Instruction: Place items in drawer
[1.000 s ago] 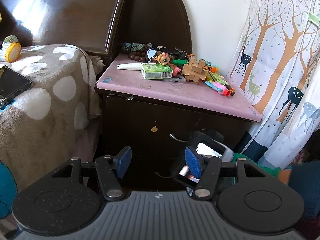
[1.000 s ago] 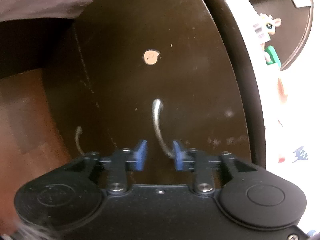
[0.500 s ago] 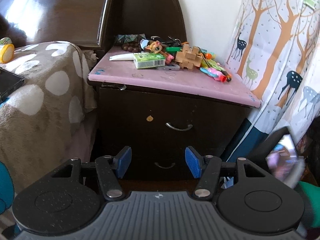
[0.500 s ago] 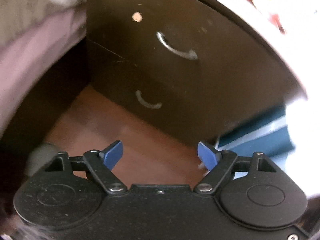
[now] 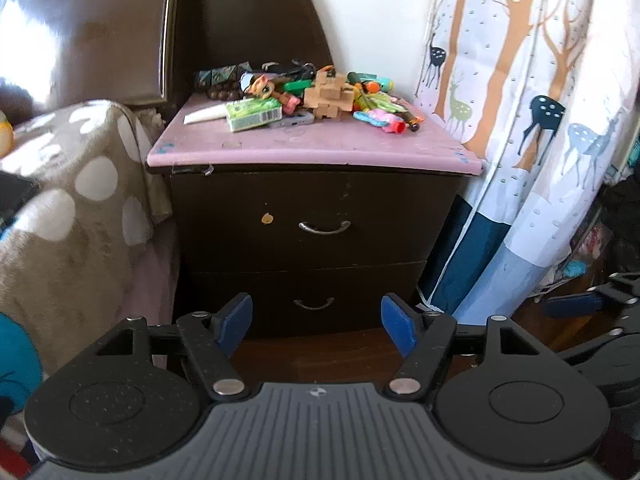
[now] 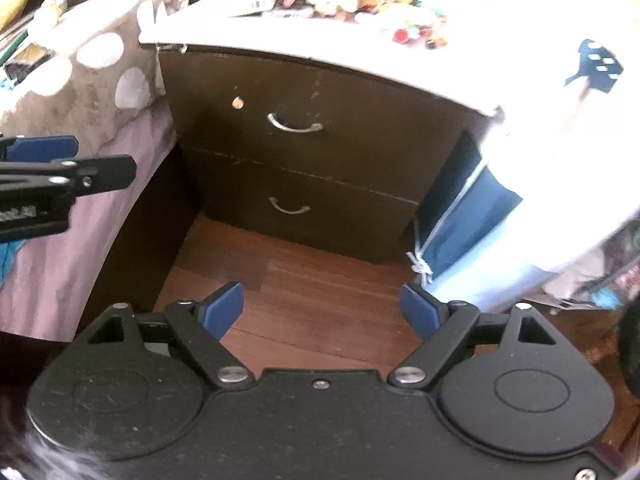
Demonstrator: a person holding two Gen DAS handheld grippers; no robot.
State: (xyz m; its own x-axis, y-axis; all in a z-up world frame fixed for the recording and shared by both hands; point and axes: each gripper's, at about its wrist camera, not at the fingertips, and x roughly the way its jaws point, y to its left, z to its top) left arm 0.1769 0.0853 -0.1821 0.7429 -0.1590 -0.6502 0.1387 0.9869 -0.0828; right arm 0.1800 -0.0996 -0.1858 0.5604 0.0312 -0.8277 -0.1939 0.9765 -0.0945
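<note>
A dark nightstand has two shut drawers: the upper drawer [image 5: 320, 216] with a metal handle [image 5: 324, 227] and the lower drawer [image 5: 312, 292]. Both show in the right wrist view too, upper handle [image 6: 295, 126] and lower handle [image 6: 289, 209]. On its pink top [image 5: 280, 148] lie a green box [image 5: 254, 115], a wooden puzzle [image 5: 330, 96], a toy animal [image 5: 264, 86] and several small colourful toys [image 5: 384, 120]. My left gripper [image 5: 316, 326] is open and empty, well back from the nightstand. My right gripper [image 6: 322, 312] is open and empty above the wooden floor.
A bed with a brown spotted blanket [image 5: 72, 192] stands left of the nightstand, against a dark headboard [image 5: 80, 32]. A curtain with deer and trees [image 5: 532, 120] hangs at the right. Wooden floor [image 6: 304, 288] lies before the drawers.
My right gripper let go of the upper drawer handle, opened wide and pulled back from the nightstand. My left gripper also drew back, so the whole nightstand now shows.
</note>
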